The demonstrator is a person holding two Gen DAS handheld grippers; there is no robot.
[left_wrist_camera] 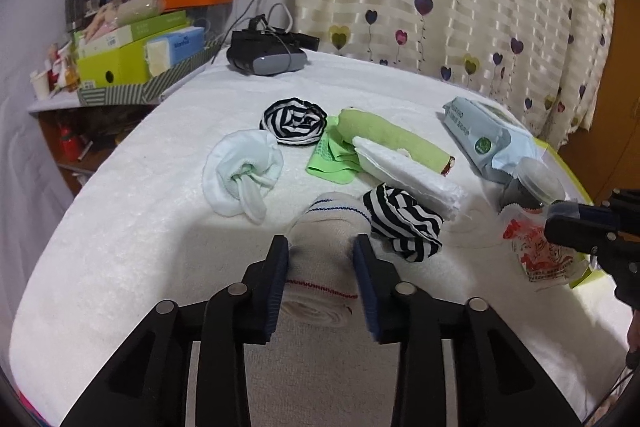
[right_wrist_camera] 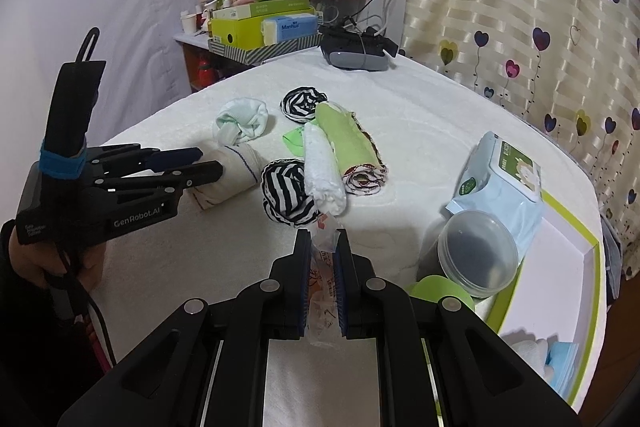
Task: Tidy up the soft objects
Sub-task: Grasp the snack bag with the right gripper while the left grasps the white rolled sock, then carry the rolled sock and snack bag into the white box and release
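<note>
**Both tongs loaded, roll only half in the grip**

So, left wrist view first. The left tongs (left_wrist_camera: 321, 251) are clamped on a cream rolled towel (left_wrist_camera: 326, 227) that has a blue stitched line at its far end and a red one nearer the camera. The pads press on both flanks, and the roll lies on the fluffy white surface (left_wrist_camera: 120, 227) at 6 o'clock of the pile. At 1 o'clock from it sits a striped sock ball (left_wrist_camera: 404, 225), black and white, floppy and touching a white folded cloth (left_wrist_camera: 408, 175). A pale mint sock bundle (left_wrist_camera: 240, 175) is at 11 o'clock, knotted and lumpy.

My worry: the roll is loose terry with its coil end showing, so if it's lifted by the middle the layers could telescope out or sag and unwind. It could also drag the striped sock along, being that close.

Right wrist view now. The right tongs (right_wrist_camera: 323, 251) are clenched on a crinkly clear plastic packet (right_wrist_camera: 320, 267) with red print, thin and slippery. That film could slide out if it's swung fast. At 2 o'clock there's a round plastic tub (right_wrist_camera: 476, 255) with a smooth lid and a soft blue wipes pack (right_wrist_camera: 504, 183), both just beside a white tray with a green rim (right_wrist_camera: 560, 211). A green rolled towel (right_wrist_camera: 348, 143) lies at 12 o'clock, tight and tube-shaped.
</note>
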